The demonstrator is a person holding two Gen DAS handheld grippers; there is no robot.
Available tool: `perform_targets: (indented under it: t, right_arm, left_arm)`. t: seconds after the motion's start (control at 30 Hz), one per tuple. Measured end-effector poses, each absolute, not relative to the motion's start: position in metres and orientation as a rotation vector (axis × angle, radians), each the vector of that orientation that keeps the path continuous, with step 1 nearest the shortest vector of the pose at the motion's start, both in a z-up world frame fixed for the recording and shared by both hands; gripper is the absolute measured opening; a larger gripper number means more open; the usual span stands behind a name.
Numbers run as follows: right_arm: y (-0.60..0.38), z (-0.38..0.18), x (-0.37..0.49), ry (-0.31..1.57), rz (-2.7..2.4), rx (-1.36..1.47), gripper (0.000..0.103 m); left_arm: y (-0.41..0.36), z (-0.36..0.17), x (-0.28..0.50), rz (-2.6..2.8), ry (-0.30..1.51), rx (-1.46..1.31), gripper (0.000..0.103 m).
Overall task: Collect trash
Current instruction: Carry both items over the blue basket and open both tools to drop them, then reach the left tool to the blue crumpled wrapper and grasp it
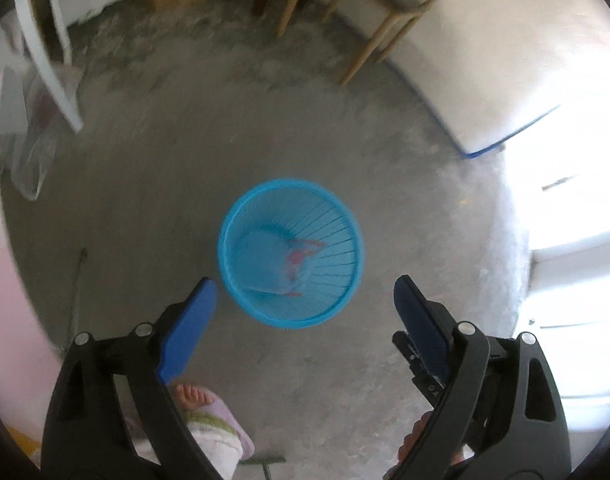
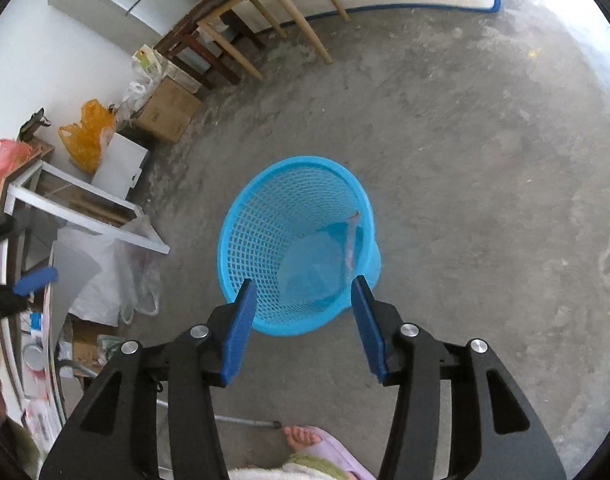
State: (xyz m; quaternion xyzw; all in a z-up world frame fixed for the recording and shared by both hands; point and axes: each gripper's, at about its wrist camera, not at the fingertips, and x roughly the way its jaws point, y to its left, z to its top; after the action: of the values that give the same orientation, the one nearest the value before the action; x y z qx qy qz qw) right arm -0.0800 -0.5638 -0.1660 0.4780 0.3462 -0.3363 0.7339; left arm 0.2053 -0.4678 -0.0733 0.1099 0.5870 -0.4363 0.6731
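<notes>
A blue mesh basket (image 1: 337, 280) stands upright on the concrete floor; it also shows in the right wrist view (image 2: 261, 232). Inside it lies a clear wrapper with red print (image 1: 301, 258), seen in the right wrist view against the basket's right wall (image 2: 351, 240). My left gripper (image 1: 305, 288) is open and empty, held above the basket's near rim. My right gripper (image 2: 303, 286) is open and empty, also above the near rim. The left gripper's blue pad shows at the left edge of the right wrist view (image 2: 35, 280).
A wooden table (image 2: 265, 8) and dark chair (image 2: 201, 48) stand at the back by a white mattress (image 1: 485, 60). A cardboard box (image 2: 169, 114), plastic bags (image 2: 87, 134) and a white frame (image 2: 85, 208) crowd the left side. The person's slippered foot (image 2: 305, 438) is near.
</notes>
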Motion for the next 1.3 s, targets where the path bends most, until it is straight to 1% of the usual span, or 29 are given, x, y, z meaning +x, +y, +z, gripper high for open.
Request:
perform_targets:
  t: [0.13,0.17,0.23,0.27,0.33,0.37,0.5,0.67,0.77,0.87,0.97,1.1,1.17,1.23,1.3]
  right_arm:
    - [-0.538,-0.119,-0.103,0.758,-0.778,0.931,0.068]
    - [-0.530,-0.106,-0.106,0.756,-0.787,0.893,0.070]
    - [-0.516,-0.081,-0.110,0.758,-0.809,0.826,0.081]
    - [-0.507,-0.068,-0.111,0.759,-0.822,0.789,0.084]
    - [-0.490,-0.044,-0.112,0.762,-0.851,0.716,0.094]
    - [-0.480,-0.030,-0.111,0.759,-0.869,0.669,0.096]
    - [-0.438,0.012,-0.102,0.764,-0.930,0.478,0.097]
    - [-0.375,0.049,-0.071,0.781,-0.854,0.184,0.097]
    - [-0.326,0.076,-0.060,0.686,-0.715,0.107,0.097]
    - [-0.290,0.092,-0.056,0.595,-0.517,0.121,0.097]
    - [-0.254,0.099,-0.040,0.565,-0.306,0.167,0.097]
    - [-0.229,0.096,-0.012,0.640,-0.132,0.232,0.097]
    - [-0.219,0.093,-0.001,0.672,-0.057,0.269,0.097]
    - [-0.209,0.091,0.007,0.696,-0.012,0.283,0.097]
    - [-0.203,0.086,0.012,0.721,0.018,0.299,0.097]
  left_arm:
    - [-0.419,-0.018,0.188,-1.089,1.187,0.199,0.086]
    - [-0.398,0.001,0.180,-1.122,1.136,0.178,0.086]
    - [-0.369,0.025,0.172,-1.155,1.082,0.157,0.086]
    - [-0.343,0.041,0.165,-1.164,1.041,0.149,0.086]
    - [-0.308,0.056,0.156,-1.172,0.999,0.138,0.086]
    - [-0.282,0.066,0.151,-1.179,0.978,0.125,0.086]
    - [-0.177,0.093,0.143,-1.108,0.909,0.061,0.086]
    - [-0.038,0.108,0.138,-0.862,0.777,-0.011,0.086]
    - [0.042,0.106,0.130,-0.719,0.742,-0.102,0.087]
    - [0.098,0.095,0.120,-0.606,0.737,-0.170,0.087]
    - [0.133,0.070,0.109,-0.526,0.764,-0.224,0.087]
    - [0.150,0.039,0.107,-0.504,0.803,-0.233,0.087]
    - [0.139,0.027,0.107,-0.530,0.811,-0.185,0.087]
    - [0.114,0.015,0.104,-0.536,0.777,-0.080,0.086]
    - [0.092,0.003,0.103,-0.518,0.746,0.051,0.082]
